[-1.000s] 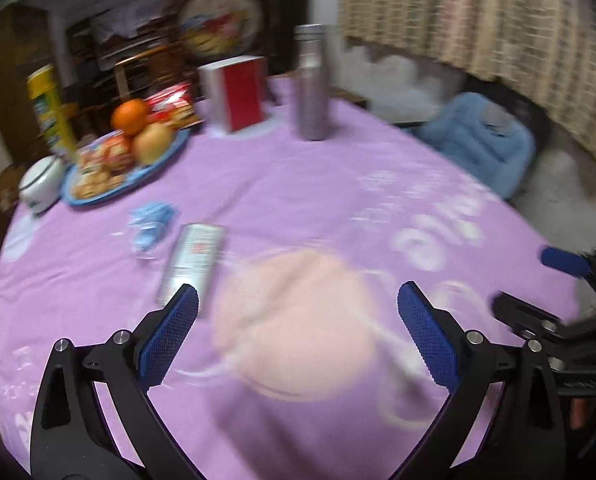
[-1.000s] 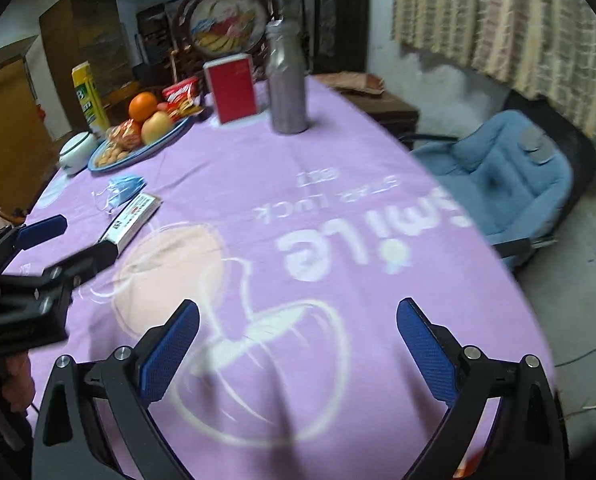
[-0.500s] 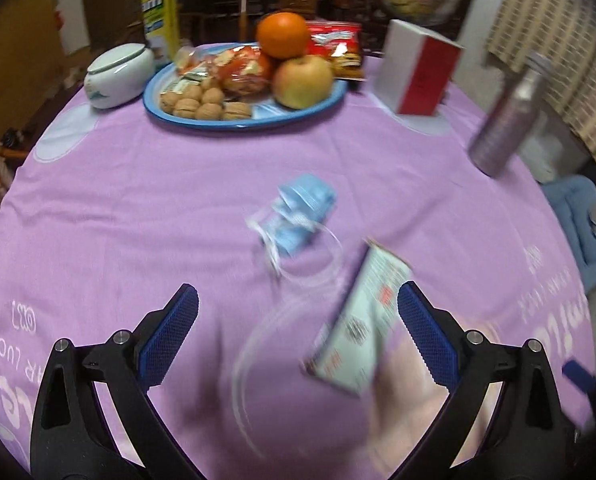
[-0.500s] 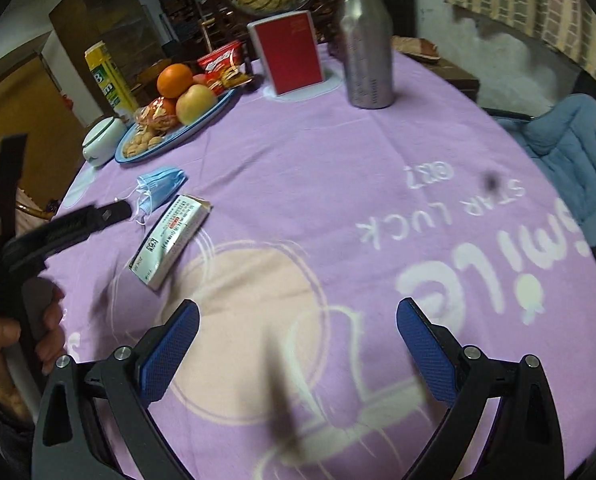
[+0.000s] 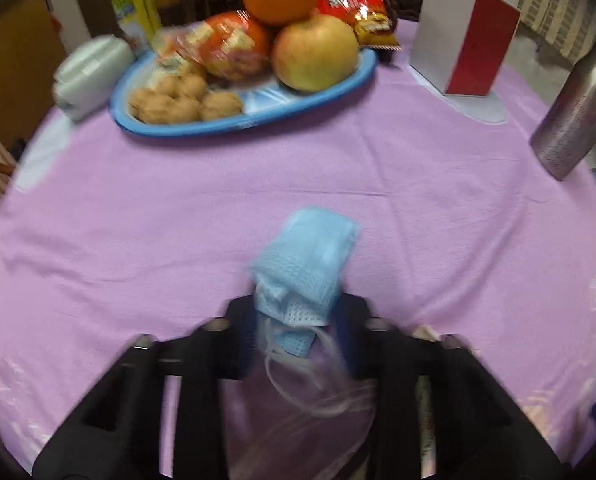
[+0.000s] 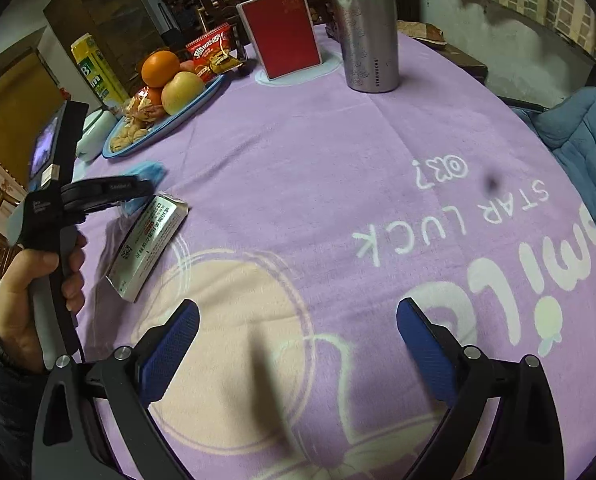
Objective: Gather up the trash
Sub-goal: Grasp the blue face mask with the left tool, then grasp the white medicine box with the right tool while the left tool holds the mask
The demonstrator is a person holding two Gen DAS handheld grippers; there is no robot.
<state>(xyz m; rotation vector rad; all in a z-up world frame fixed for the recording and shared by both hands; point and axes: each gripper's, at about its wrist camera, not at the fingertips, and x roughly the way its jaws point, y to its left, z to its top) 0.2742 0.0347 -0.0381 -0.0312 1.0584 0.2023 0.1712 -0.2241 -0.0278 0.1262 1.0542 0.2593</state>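
Note:
A crumpled blue face mask [image 5: 310, 264] lies on the purple tablecloth [image 5: 177, 208], its white ear loops trailing back between the fingers. My left gripper [image 5: 298, 320] points down at it with its jaws closing, the pads pinching the mask's near end. The right wrist view shows that left gripper [image 6: 137, 188] held in a person's hand [image 6: 21, 304], over the mask [image 6: 149, 169]. Beside it lies a flat silver wrapper [image 6: 147, 246]. My right gripper [image 6: 298, 344] hovers open over the cloth's peach print, with nothing between its fingers.
At the far side stand a blue plate [image 5: 257, 124] of fruit and walnuts, a red snack packet [image 5: 358, 4], a red and white box [image 6: 283, 32], a steel bottle [image 6: 368, 28] and a white lidded bowl [image 5: 89, 72]. A blue cushioned chair [image 6: 578, 136] stands off the right edge.
The left gripper swung towards the plate, dropped onto the blue mask and went from wide open to nearly closed on it. The right gripper crept forward and stayed open.

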